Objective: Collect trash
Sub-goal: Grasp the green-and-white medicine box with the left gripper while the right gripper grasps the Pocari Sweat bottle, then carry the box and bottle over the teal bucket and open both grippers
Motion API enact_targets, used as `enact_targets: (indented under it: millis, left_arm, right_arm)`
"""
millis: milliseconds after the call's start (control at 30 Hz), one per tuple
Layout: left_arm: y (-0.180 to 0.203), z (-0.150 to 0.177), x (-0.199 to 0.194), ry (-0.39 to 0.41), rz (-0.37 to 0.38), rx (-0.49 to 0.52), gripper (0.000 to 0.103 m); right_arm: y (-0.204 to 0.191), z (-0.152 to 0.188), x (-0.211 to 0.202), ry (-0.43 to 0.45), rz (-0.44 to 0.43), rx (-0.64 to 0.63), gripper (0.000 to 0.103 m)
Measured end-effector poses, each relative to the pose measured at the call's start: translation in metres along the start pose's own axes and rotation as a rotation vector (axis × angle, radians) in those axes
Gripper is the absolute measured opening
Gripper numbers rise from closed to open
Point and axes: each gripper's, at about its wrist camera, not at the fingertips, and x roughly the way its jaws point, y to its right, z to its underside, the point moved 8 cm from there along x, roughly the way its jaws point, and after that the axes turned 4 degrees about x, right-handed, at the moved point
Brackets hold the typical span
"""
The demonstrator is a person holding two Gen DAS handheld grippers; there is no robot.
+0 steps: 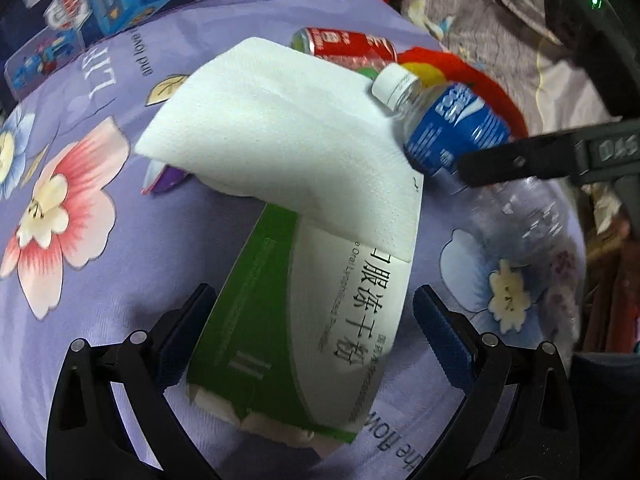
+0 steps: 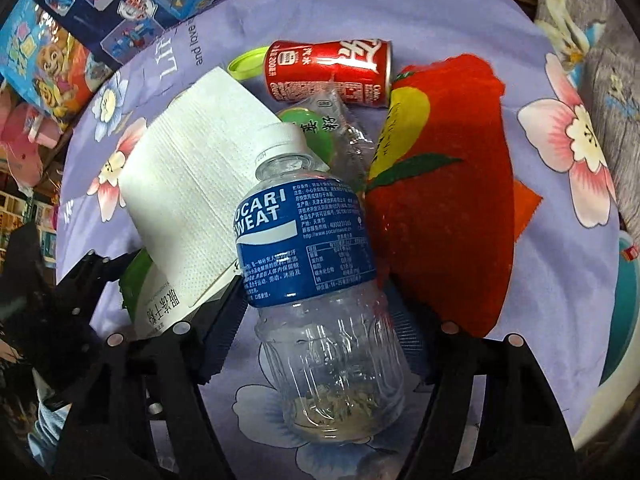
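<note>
A green-and-white carton [image 1: 304, 320] lies on the purple flowered sheet [image 1: 100, 280] between the fingers of my open left gripper [image 1: 312, 332], which do not touch it. A white napkin [image 1: 280, 128] drapes over its far end. My right gripper [image 2: 316, 332] straddles a clear Pocari Sweat bottle [image 2: 316, 264] with a blue label; its fingers stand at the bottle's sides. The bottle also shows in the left wrist view [image 1: 452, 124], with a right finger [image 1: 516, 162] against it. A red can [image 2: 332, 72] lies behind.
A red cloth bag [image 2: 444, 200] lies right of the bottle. A clear wrapper [image 2: 344, 128] and a green lid [image 2: 246, 65] lie near the can. Toy boxes [image 2: 80, 40] stand at the far left. A white-rimmed teal basin [image 2: 624, 320] sits at the right edge.
</note>
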Motion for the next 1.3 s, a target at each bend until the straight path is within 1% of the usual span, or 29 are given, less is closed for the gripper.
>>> enact_targets:
  millis: [67,100,167,200,233,333,500,600,700,800,867,967,1033,1133,1233,1267,1300]
  left_arm:
    - [0.003,-0.003,0.004,0.006,-0.012,0.035,0.099]
    - [0.003,-0.004,0.005,0.010,-0.012,0.042,0.096]
    - [0.005,-0.007,0.003,0.027,-0.015,0.047,0.081]
    - [0.009,-0.007,0.001,0.028,0.025,0.034,0.080]
    - [0.011,-0.007,-0.001,0.033,0.048,0.020,0.079]
    - [0.021,-0.004,-0.011,0.049,0.064,-0.002,0.078]
    - [0.048,-0.007,-0.029,0.072,0.142,-0.040,0.074]
    - [0.070,-0.009,-0.030,0.062,0.177,-0.023,0.074]
    - [0.087,-0.005,-0.023,0.031,0.158,0.008,0.074]
    - [0.095,0.000,-0.011,-0.017,0.166,-0.002,0.073]
    - [0.098,0.002,-0.005,-0.035,0.151,0.004,0.074]
    - [0.102,0.006,0.000,-0.051,0.129,0.016,0.076]
    - [0.103,0.006,0.006,-0.069,0.111,0.013,0.082]
    - [0.103,0.005,0.009,-0.068,0.097,0.009,0.087]
    - [0.101,0.005,0.011,-0.065,0.090,-0.005,0.088]
    - [0.101,0.004,0.011,-0.060,0.090,-0.011,0.088]
    - [0.101,0.003,0.010,-0.054,0.091,-0.014,0.082]
  right_arm:
    - [0.002,0.002,-0.004,0.007,-0.006,0.005,0.067]
    - [0.003,0.003,-0.004,0.009,-0.008,0.008,0.067]
    - [0.006,0.004,-0.008,0.018,-0.018,0.019,0.067]
    - [0.008,0.005,-0.010,0.021,-0.025,0.024,0.067]
    - [0.009,0.006,-0.011,0.023,-0.029,0.028,0.067]
    - [0.015,0.010,-0.021,0.044,-0.043,0.041,0.067]
    - [0.028,0.018,-0.043,0.084,-0.067,0.062,0.066]
    - [0.037,0.027,-0.054,0.095,-0.073,0.062,0.067]
    - [0.049,0.041,-0.058,0.077,-0.066,0.065,0.067]
    - [0.061,0.055,-0.050,0.037,-0.066,0.078,0.067]
    - [0.066,0.063,-0.042,0.005,-0.065,0.084,0.067]
    - [0.069,0.068,-0.031,-0.024,-0.066,0.082,0.067]
    - [0.067,0.066,-0.026,-0.031,-0.064,0.070,0.067]
    - [0.060,0.061,-0.014,-0.053,-0.053,0.045,0.067]
    - [0.058,0.059,-0.003,-0.083,-0.065,0.049,0.067]
    - [0.057,0.060,-0.001,-0.085,-0.071,0.049,0.066]
    - [0.057,0.061,-0.003,-0.074,-0.080,0.051,0.065]
